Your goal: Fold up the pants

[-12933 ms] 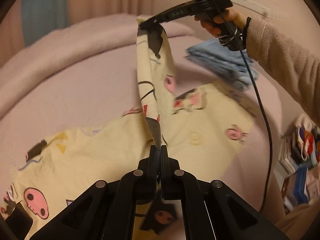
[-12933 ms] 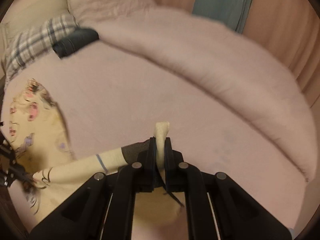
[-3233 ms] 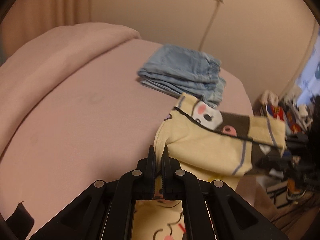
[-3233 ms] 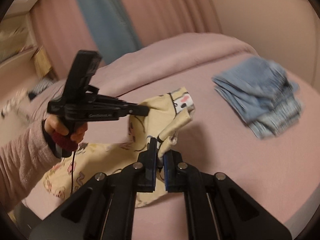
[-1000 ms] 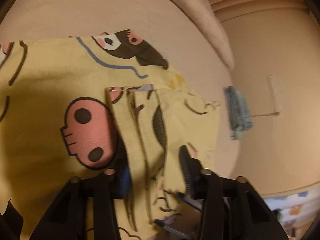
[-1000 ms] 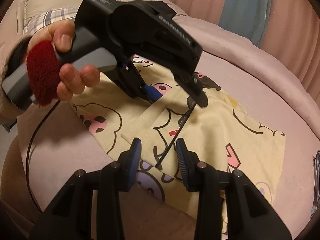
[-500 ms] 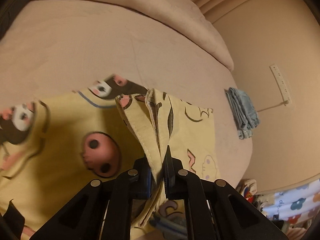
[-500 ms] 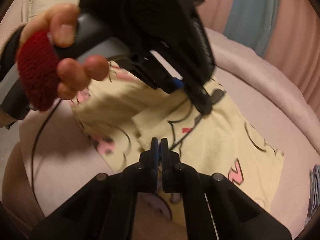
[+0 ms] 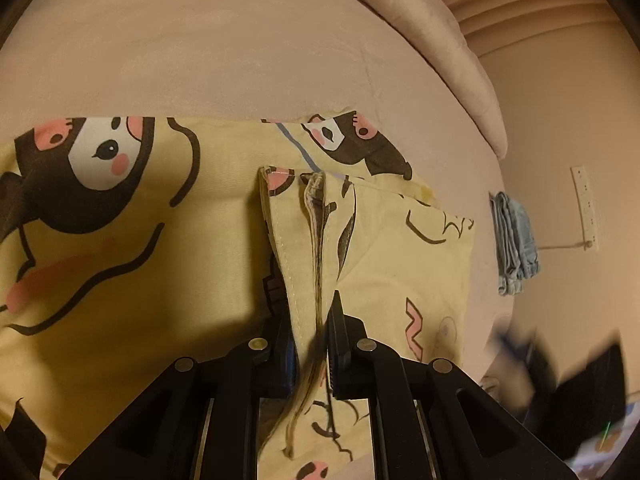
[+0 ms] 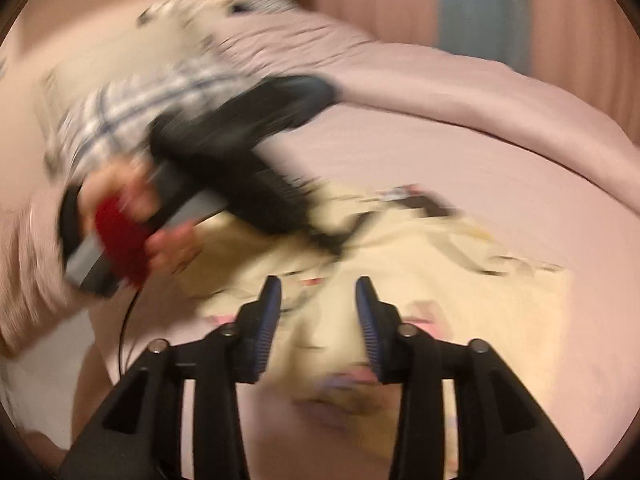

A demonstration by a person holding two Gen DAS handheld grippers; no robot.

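The yellow cartoon-print pants (image 9: 120, 264) lie spread on the pink bed. My left gripper (image 9: 312, 320) is shut on a raised fold of the pants at the seam, and the fold stands up between its fingers. In the blurred right wrist view my right gripper (image 10: 318, 296) is open and empty above the pants (image 10: 460, 300). The left gripper (image 10: 224, 168) with the hand holding it shows at the left of that view, over the pants.
A folded stack of blue jeans (image 9: 514, 236) lies at the bed's far right edge. A rolled pink duvet (image 9: 460, 52) runs along the back. A plaid pillow (image 10: 132, 104) lies at the head of the bed. The bed edge drops off at lower right.
My right gripper has opened and pulled back from the pants. My left gripper keeps its grip on the fold, which lies lower and closer to the spread cloth.
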